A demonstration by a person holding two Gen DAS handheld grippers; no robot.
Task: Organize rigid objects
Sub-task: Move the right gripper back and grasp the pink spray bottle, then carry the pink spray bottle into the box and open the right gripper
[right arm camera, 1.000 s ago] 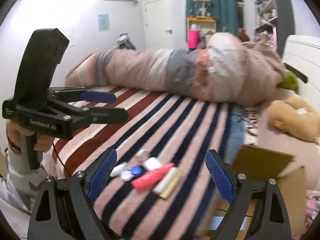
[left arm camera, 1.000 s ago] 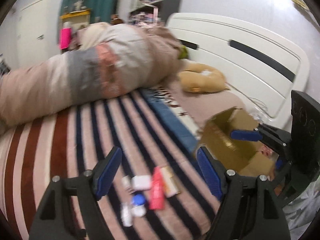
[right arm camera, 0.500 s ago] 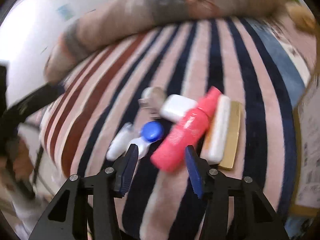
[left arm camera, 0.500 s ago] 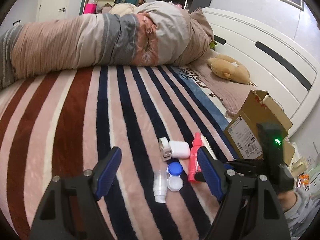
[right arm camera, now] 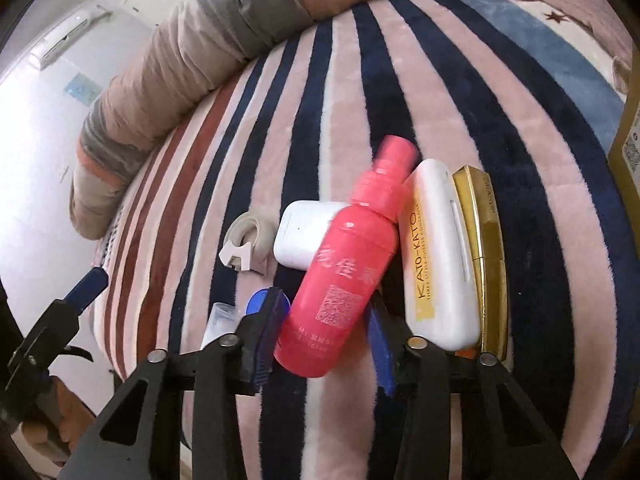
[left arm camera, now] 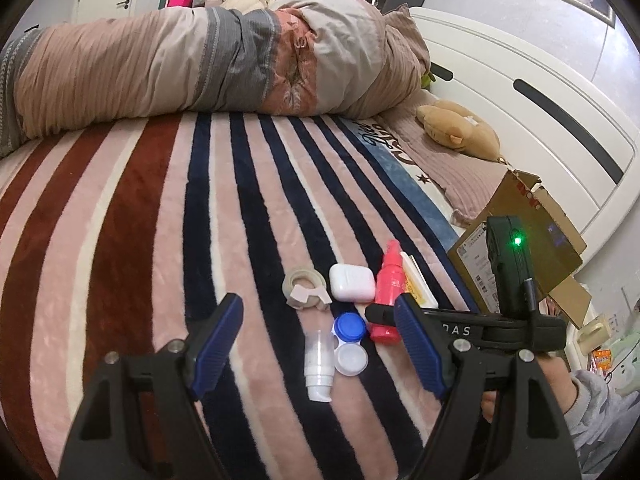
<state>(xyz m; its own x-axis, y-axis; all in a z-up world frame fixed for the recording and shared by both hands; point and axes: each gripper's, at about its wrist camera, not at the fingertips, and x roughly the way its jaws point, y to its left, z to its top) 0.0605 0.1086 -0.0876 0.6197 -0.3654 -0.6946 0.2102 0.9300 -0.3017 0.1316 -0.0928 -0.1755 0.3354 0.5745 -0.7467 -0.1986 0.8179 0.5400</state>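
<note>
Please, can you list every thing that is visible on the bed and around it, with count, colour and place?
spray bottle: 1, pink-red, between the right gripper fingers
white case: 1, white with yellow print, right of the bottle
gold box: 1, gold, right of the white case
earbud case: 1, white, left of the bottle
tape roll: 1, beige, left of the earbud case
lens case: 1, blue and white caps, near edge
small bottle: 1, clear-white, lying beside the lens case
cardboard box: 1, brown, open, right side
plush toy: 1, tan, by the headboard
rolled duvet: 1, beige-grey, far side
left gripper: 1, black, blue pads, open
right gripper: 1, closed on the bottle
</note>
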